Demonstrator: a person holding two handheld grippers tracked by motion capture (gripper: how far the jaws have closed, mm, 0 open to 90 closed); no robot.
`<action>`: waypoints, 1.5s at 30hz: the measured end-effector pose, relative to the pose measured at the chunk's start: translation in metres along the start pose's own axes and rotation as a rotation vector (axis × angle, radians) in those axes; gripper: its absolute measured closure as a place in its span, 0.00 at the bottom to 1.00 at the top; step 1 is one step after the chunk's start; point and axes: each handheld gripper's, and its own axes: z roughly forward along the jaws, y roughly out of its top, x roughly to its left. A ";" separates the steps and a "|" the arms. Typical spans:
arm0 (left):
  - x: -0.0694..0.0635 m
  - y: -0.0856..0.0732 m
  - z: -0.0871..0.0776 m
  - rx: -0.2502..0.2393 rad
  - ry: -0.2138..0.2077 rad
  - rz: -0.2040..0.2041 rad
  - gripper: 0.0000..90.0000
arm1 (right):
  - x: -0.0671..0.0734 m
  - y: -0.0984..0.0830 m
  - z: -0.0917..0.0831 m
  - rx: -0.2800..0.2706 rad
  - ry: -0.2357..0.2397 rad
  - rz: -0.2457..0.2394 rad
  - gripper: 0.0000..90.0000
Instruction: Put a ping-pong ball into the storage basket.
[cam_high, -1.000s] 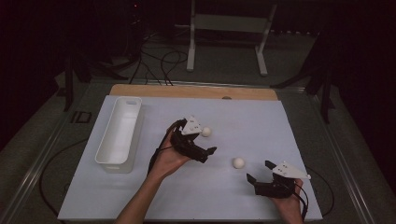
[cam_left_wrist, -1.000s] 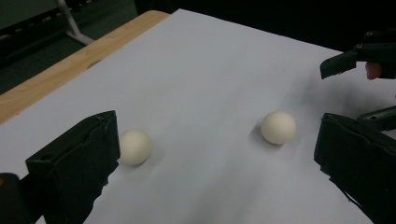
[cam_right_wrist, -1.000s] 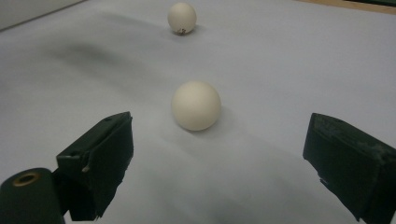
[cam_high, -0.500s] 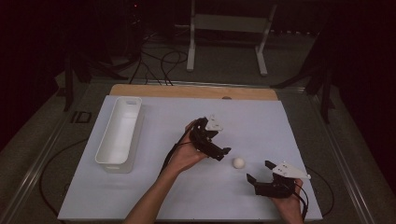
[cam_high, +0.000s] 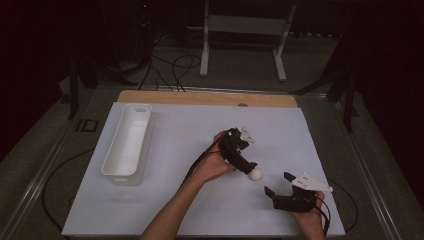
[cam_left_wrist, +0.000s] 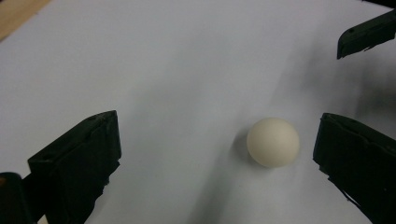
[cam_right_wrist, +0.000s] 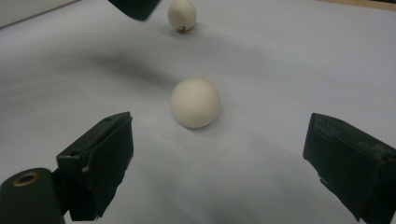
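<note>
A white ball (cam_high: 255, 174) lies on the white table sheet (cam_high: 165, 205) right of centre. My left gripper (cam_high: 250, 167) is open, and its tips reach down beside that ball. In the left gripper view the ball (cam_left_wrist: 273, 141) sits on the sheet between the spread jaws of my left gripper (cam_left_wrist: 217, 123), closer to the right jaw. My right gripper (cam_high: 278, 183) is open near the front right, pointing at the same ball (cam_right_wrist: 195, 102) from a short way off, its jaws (cam_right_wrist: 219, 120) wide. A second white ball (cam_right_wrist: 182, 13) lies farther back.
A long white tray (cam_high: 121, 176) stands on the left of the sheet. A wooden board (cam_high: 205, 97) edges the far side of the table. Beyond it a white stand (cam_high: 245, 30) and cables sit on the dark floor.
My left gripper has moved right and toward the front, from the far ball down to the ball near my right gripper. The right gripper has stayed in place.
</note>
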 end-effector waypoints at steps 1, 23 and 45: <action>0.000 0.000 0.003 0.007 -0.003 0.003 0.02 | 0.000 0.000 0.000 0.000 -0.001 0.000 0.09; -0.010 0.004 0.035 0.086 -0.062 0.044 0.03 | -0.005 0.000 -0.003 -0.009 -0.050 0.020 0.09; -0.016 0.001 0.054 0.144 -0.096 0.050 0.05 | -0.008 -0.001 -0.004 0.002 -0.087 0.041 0.09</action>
